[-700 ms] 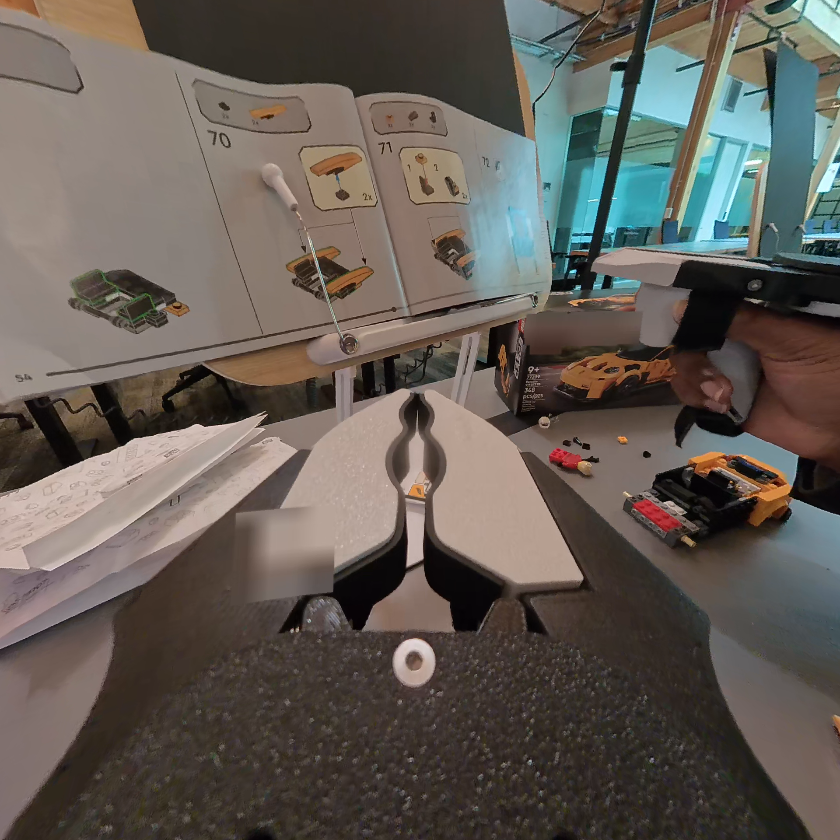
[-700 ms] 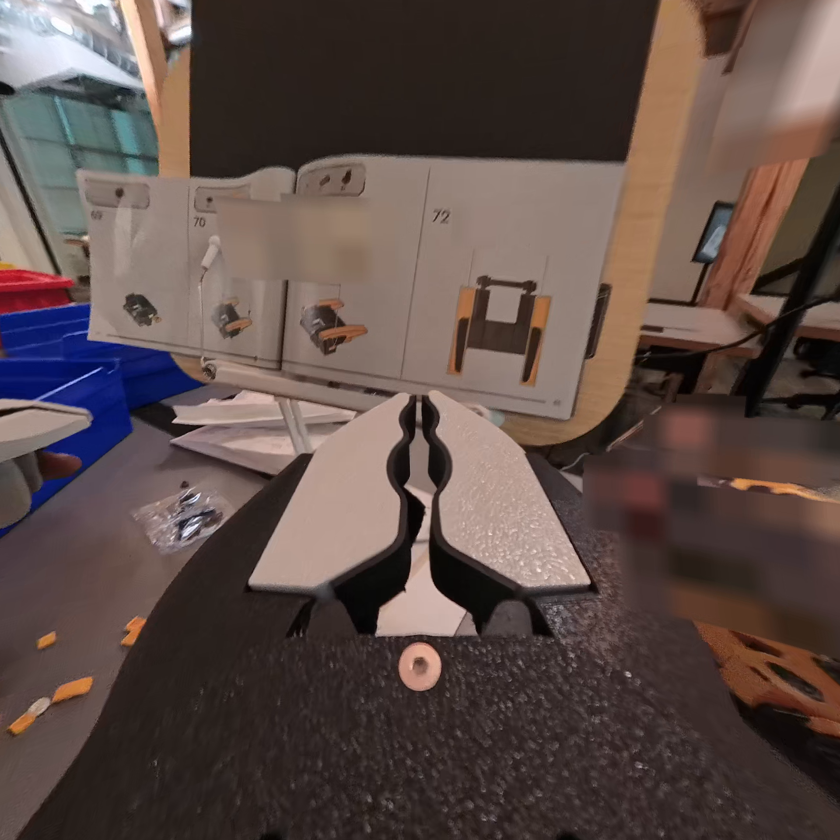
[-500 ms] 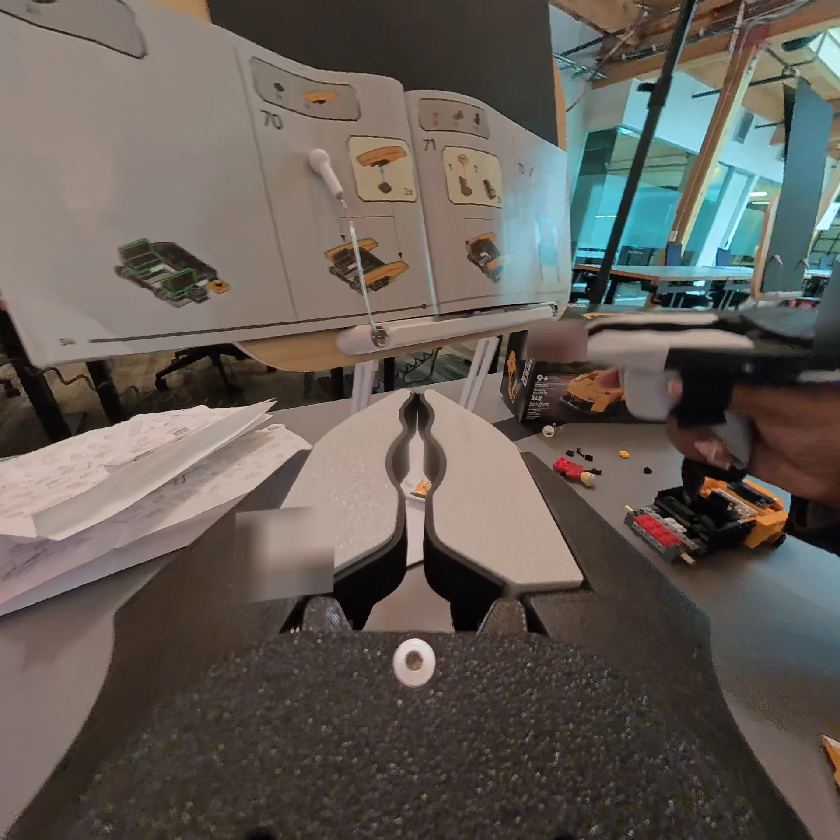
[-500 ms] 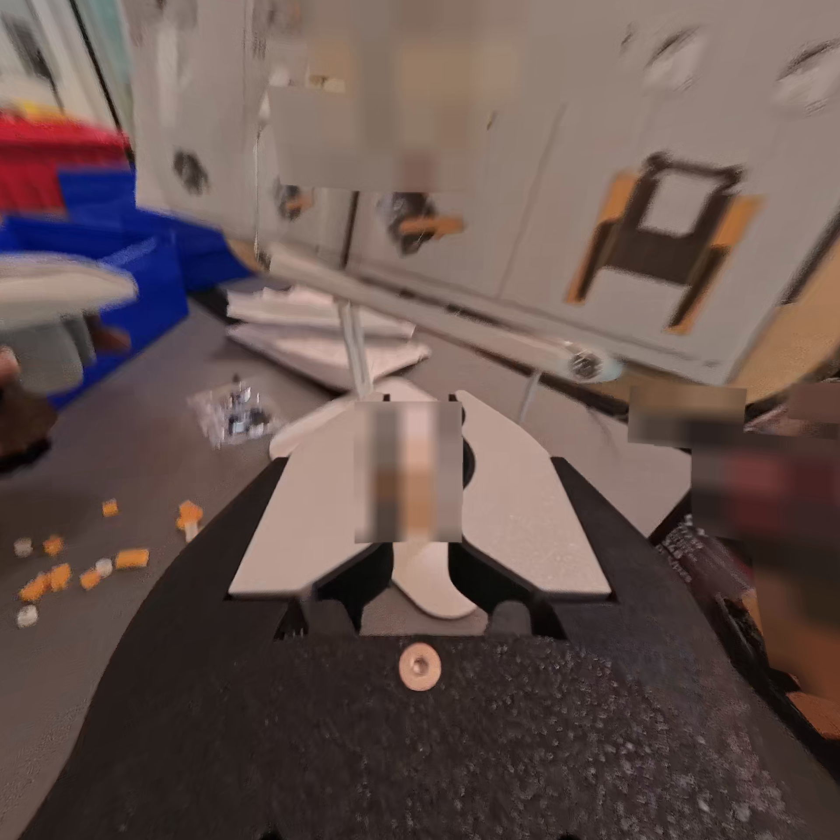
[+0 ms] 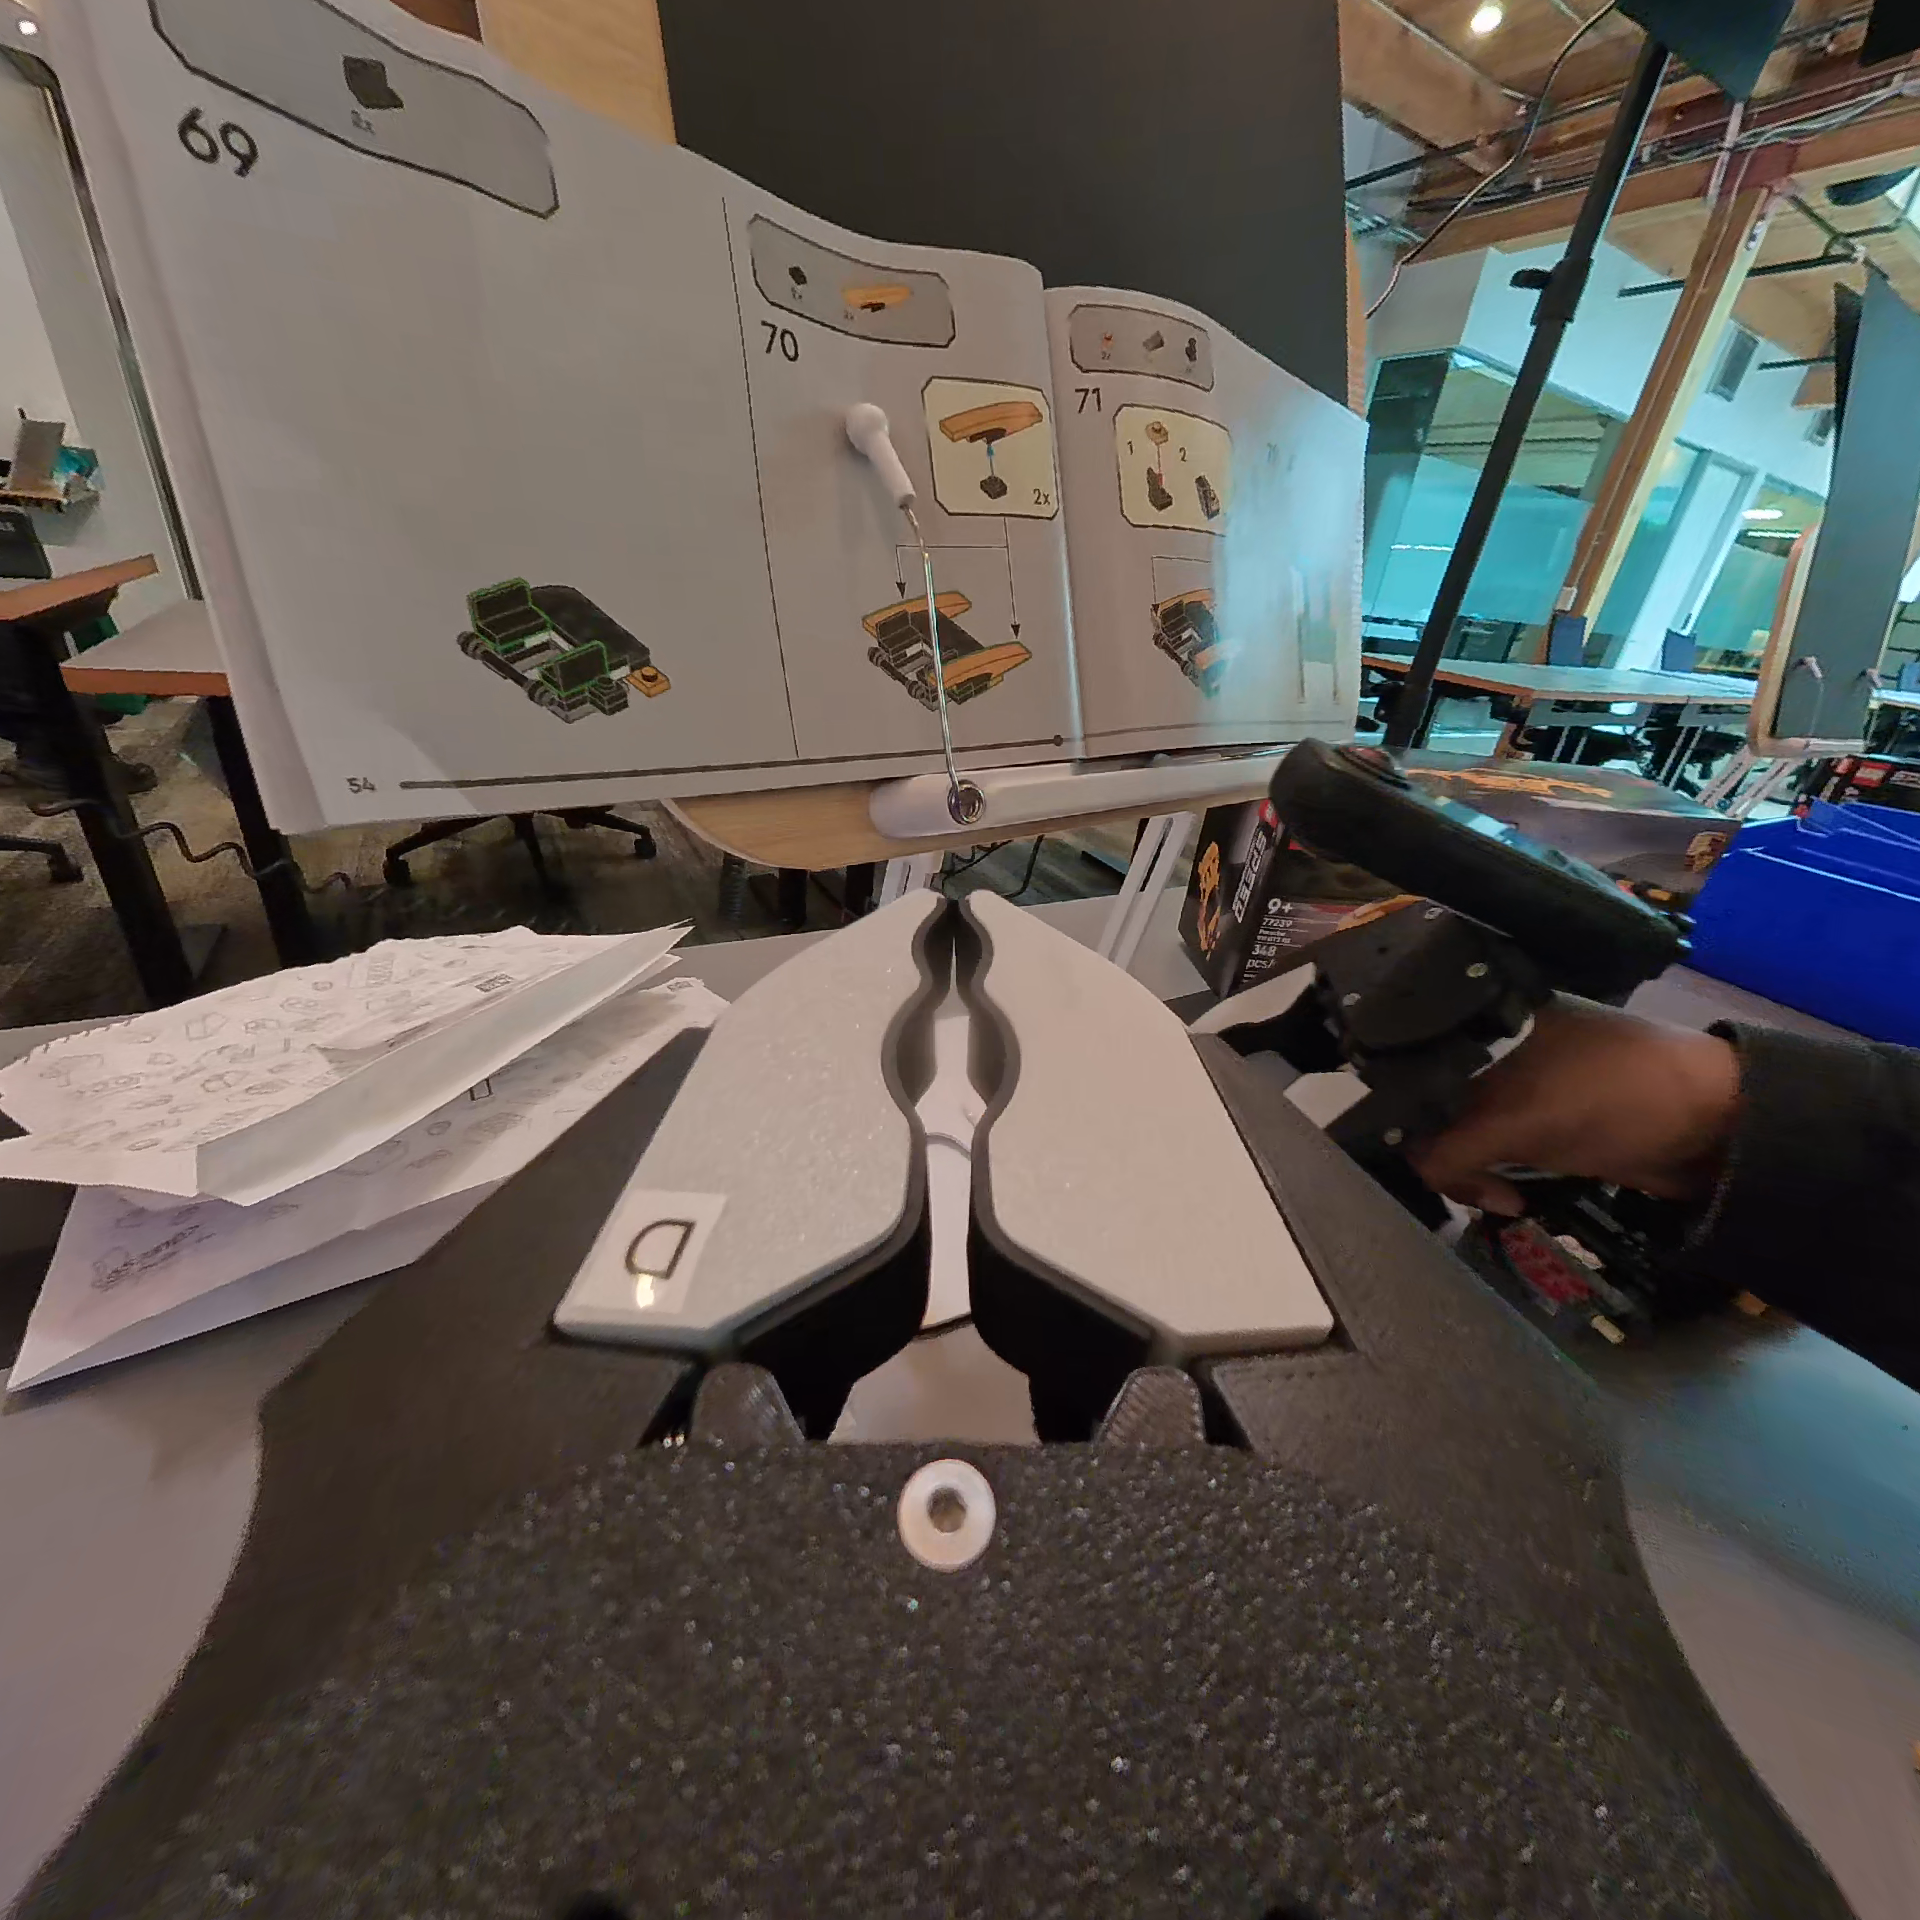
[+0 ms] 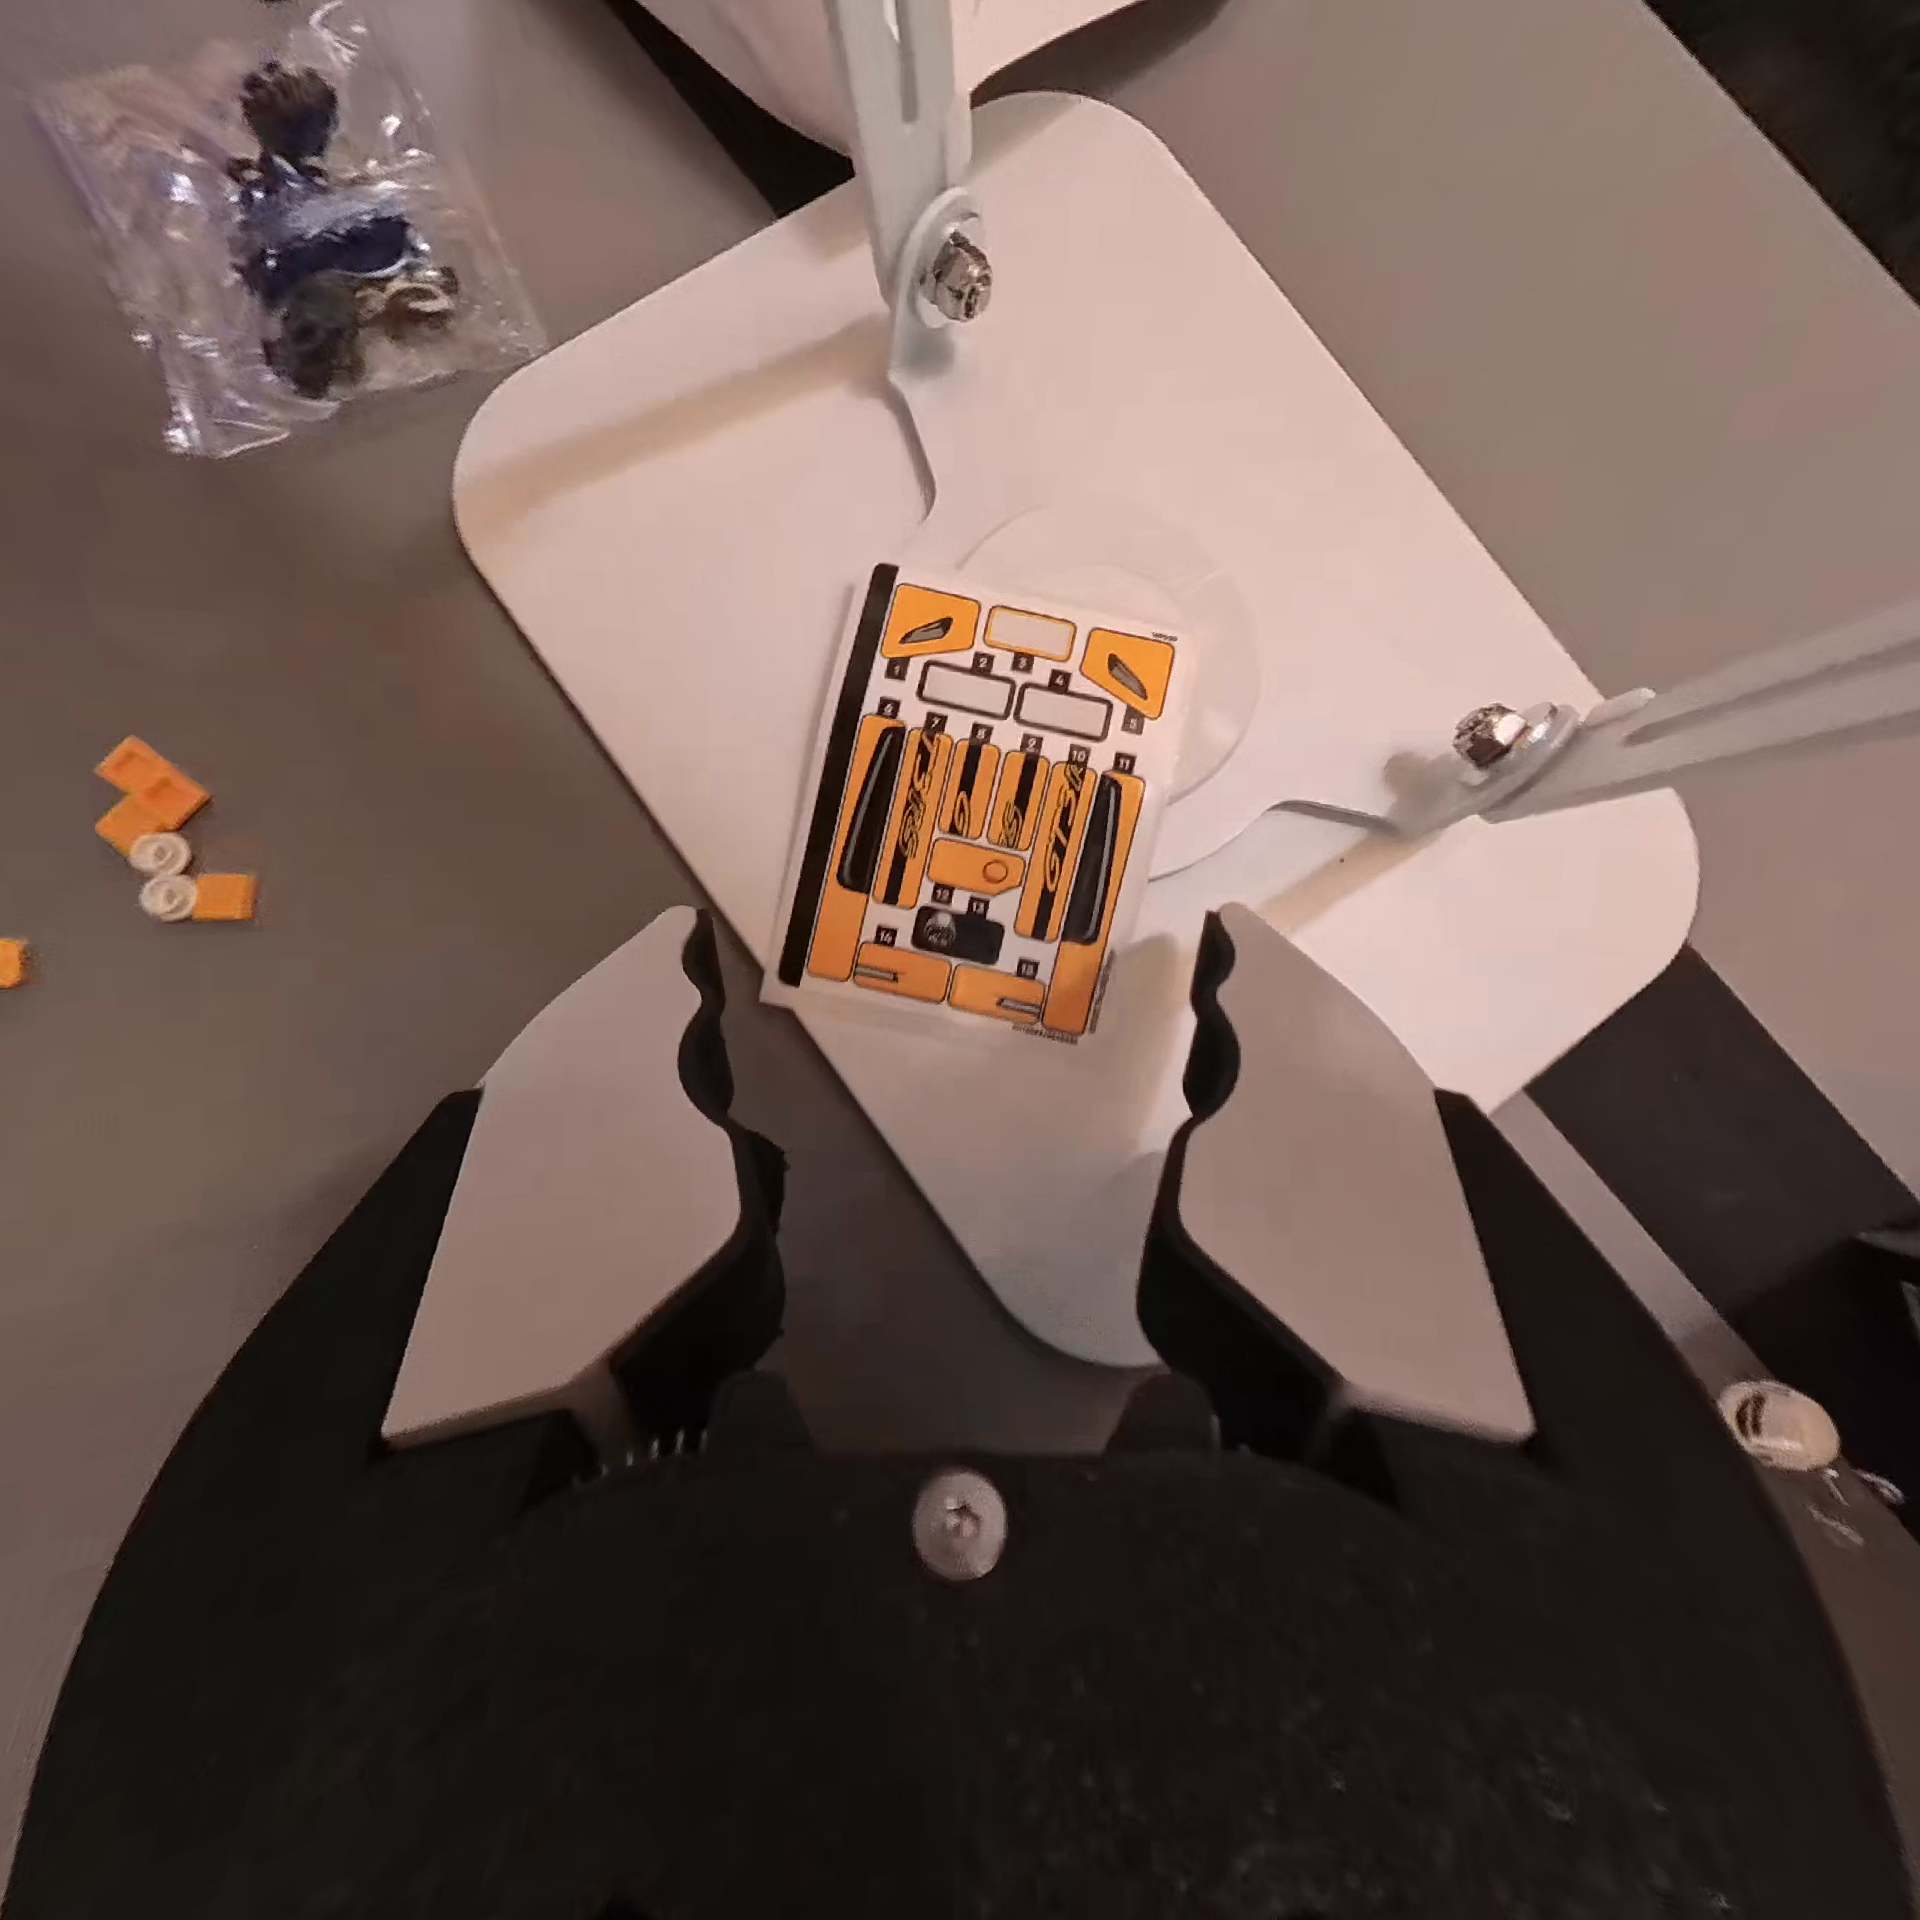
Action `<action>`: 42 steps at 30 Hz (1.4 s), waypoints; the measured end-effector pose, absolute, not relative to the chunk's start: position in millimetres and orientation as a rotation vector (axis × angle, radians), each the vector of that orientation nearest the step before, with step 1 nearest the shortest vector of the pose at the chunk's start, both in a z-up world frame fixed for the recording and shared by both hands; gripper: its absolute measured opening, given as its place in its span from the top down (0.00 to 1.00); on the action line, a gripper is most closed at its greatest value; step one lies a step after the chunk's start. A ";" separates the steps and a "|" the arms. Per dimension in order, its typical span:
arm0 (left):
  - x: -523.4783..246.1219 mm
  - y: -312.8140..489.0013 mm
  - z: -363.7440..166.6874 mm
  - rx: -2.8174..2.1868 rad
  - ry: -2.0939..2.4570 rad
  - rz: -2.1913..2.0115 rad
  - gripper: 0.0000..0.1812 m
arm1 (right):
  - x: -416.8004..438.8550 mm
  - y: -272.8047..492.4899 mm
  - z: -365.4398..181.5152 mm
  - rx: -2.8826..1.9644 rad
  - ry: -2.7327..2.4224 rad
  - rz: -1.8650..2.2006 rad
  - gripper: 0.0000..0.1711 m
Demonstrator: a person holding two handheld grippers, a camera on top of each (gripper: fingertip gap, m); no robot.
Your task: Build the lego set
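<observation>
My left gripper [image 5: 954, 920] is shut and empty above the grey table, pointing at the open instruction booklet [image 5: 644, 499] on its stand. My right gripper [image 6: 954, 932] is open and empty, pointing straight down. An orange and black sticker sheet [image 6: 987, 800] lies just ahead of its fingertips on the stand's white base plate [image 6: 675, 520]. In the left wrist view the right gripper [image 5: 1455, 935] and the hand [image 5: 1579, 1112] holding it cover most of the partly built car [image 5: 1548, 1262]. Small orange and white pieces [image 6: 166, 831] lie to the left.
A clear bag of dark parts [image 6: 281, 229] lies at the upper left. Two metal stand legs [image 6: 914, 156] rise from the base plate. White paper bags [image 5: 312, 1081] lie at the left, the set's box [image 5: 1247, 914] behind, a blue bin [image 5: 1808, 914] at the right. Left tips to right tips: about 20 cm.
My right gripper has tipped from facing the booklet to pointing down over the stand base, and it has opened. My left gripper stays shut and has turned a little left.
</observation>
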State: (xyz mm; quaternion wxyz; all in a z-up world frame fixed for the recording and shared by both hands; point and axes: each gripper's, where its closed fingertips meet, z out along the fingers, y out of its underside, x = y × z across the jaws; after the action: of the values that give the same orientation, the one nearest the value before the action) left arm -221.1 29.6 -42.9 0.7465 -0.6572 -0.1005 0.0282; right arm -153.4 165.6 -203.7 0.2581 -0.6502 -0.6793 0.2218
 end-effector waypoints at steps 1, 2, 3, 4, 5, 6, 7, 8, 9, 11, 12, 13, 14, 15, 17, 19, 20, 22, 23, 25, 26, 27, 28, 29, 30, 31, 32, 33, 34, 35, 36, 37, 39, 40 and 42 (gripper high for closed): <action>-221.0 29.9 -43.4 -1.439 -0.219 0.060 1.00 | -156.0 166.2 -206.5 -1.773 -1.846 0.593 0.49; -221.0 30.0 -43.7 -1.441 -0.219 0.059 1.00 | -158.0 165.2 -209.6 -1.783 -1.858 0.591 0.49; -220.9 30.1 -43.7 -1.441 -0.217 0.059 1.00 | -159.9 162.4 -210.4 -1.797 -1.864 0.614 0.51; -220.9 30.1 -43.6 -1.441 -0.217 0.059 1.00 | -160.6 162.0 -210.5 -1.801 -1.868 0.612 0.51; -220.8 30.0 -43.4 -1.440 -0.216 0.058 1.00 | -160.5 161.1 -210.4 -1.799 -1.874 0.610 0.52; -220.3 30.3 -43.2 -1.440 -0.214 0.054 1.00 | -159.9 160.3 -210.1 -1.796 -1.876 0.608 0.53; -219.4 30.8 -43.3 -1.441 -0.211 0.050 1.00 | -159.0 158.9 -209.4 -1.794 -1.875 0.615 0.56; -218.4 31.3 -43.5 -1.443 -0.208 0.047 1.00 | -157.6 156.9 -208.4 -1.791 -1.877 0.628 0.61; -217.3 31.7 -43.7 -1.445 -0.204 0.045 1.00 | -156.0 157.1 -207.4 -1.781 -1.874 0.620 0.67; -214.6 32.6 -43.8 -1.450 -0.190 0.047 1.00 | -151.9 157.7 -205.5 -1.726 -1.880 0.587 0.73; -213.5 33.1 -43.9 -1.454 -0.182 0.051 1.00 | -149.3 157.1 -204.1 -1.698 -1.880 0.577 0.77; -212.4 33.5 -43.8 -1.457 -0.176 0.052 1.00 | -146.7 156.4 -202.4 -1.680 -1.871 0.569 0.79; -211.4 33.9 -43.8 -1.459 -0.172 0.050 1.00 | -144.2 154.6 -199.8 -1.663 -1.861 0.570 0.80; -210.3 34.4 -43.9 -1.461 -0.171 0.041 1.00 | -141.5 152.0 -195.7 -1.639 -1.853 0.574 0.81; -205.4 37.8 -46.8 -1.485 -0.165 -0.004 1.00 | -133.9 146.7 -182.7 -1.582 -1.819 0.569 0.83; -194.3 43.6 -52.6 -1.531 -0.143 -0.090 1.00 | -124.9 139.7 -160.8 -1.503 -1.748 0.583 0.82; -186.5 46.3 -54.4 -1.547 -0.124 -0.145 1.00 | -119.7 134.5 -147.5 -1.461 -1.708 0.601 0.82; -166.9 51.1 -56.3 -1.572 -0.076 -0.275 0.95 | -106.3 124.1 -120.3 -1.383 -1.629 0.629 0.82; -154.8 52.7 -56.1 -1.579 -0.049 -0.359 0.92 | -98.6 118.1 -107.1 -1.343 -1.592 0.648 0.82; -128.1 54.6 -55.4 -1.596 0.000 -0.536 0.87 | -81.0 107.2 -86.2 -1.289 -1.529 0.670 0.81; -114.7 54.9 -54.4 -1.599 0.022 -0.617 0.85 | -71.9 102.8 -79.2 -1.274 -1.507 0.672 0.81; -101.9 54.5 -52.0 -1.595 0.044 -0.684 0.83 | -63.1 98.4 -73.1 -1.259 -1.489 0.676 0.81; -90.0 53.6 -48.5 -1.583 0.067 -0.734 0.81 | -54.9 93.3 -68.6 -1.245 -1.479 0.683 0.81; -78.7 52.3 -43.9 -1.565 0.091 -0.772 0.81 | -47.2 88.5 -65.4 -1.237 -1.469 0.690 0.81; -67.4 50.3 -38.9 -1.546 0.117 -0.808 0.81 | -40.3 83.6 -63.4 -1.231 -1.463 0.698 0.81; -55.8 47.3 -33.9 -1.528 0.147 -0.847 0.82 | -34.1 78.8 -62.5 -1.231 -1.461 0.710 0.81; -44.0 43.3 -29.2 -1.512 0.184 -0.887 0.83 | -28.5 74.6 -61.9 -1.234 -1.456 0.723 0.81; -33.5 39.2 -25.5 -1.503 0.219 -0.917 0.86 | -23.4 70.5 -61.2 -1.235 -1.450 0.739 0.81; -25.2 36.0 -23.6 -1.504 0.245 -0.930 0.88 | -18.9 66.5 -60.5 -1.236 -1.444 0.760 0.81; -18.7 33.6 -22.6 -1.509 0.262 -0.931 0.92 | -14.4 63.4 -59.5 -1.235 -1.434 0.777 0.81; -13.6 30.9 -21.4 -1.511 0.278 -0.925 0.98 | -10.6 60.2 -58.6 -1.230 -1.427 0.795 0.81; -9.6 28.5 -20.3 -1.512 0.289 -0.910 1.00 | -7.3 56.4 -58.8 -1.230 -1.428 0.818 0.81; -4.6 25.9 -20.3 -1.535 0.289 -0.881 1.00 | -2.3 50.1 -60.5 -1.238 -1.428 0.871 0.80; -2.0 23.6 -19.9 -1.543 0.286 -0.887 1.00 | -0.6 46.6 -60.7 -1.235 -1.427 0.905 0.80; 1.6 18.1 -20.7 -1.549 0.267 -0.901 1.00 | 2.0 41.2 -60.6 -1.232 -1.425 0.962 0.80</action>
State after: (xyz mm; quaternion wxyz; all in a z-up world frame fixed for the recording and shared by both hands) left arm 1.6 18.1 -20.7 0.6171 -0.6728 0.1159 -0.3914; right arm 2.0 41.2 -60.6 0.4912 -0.5075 -0.5868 0.3961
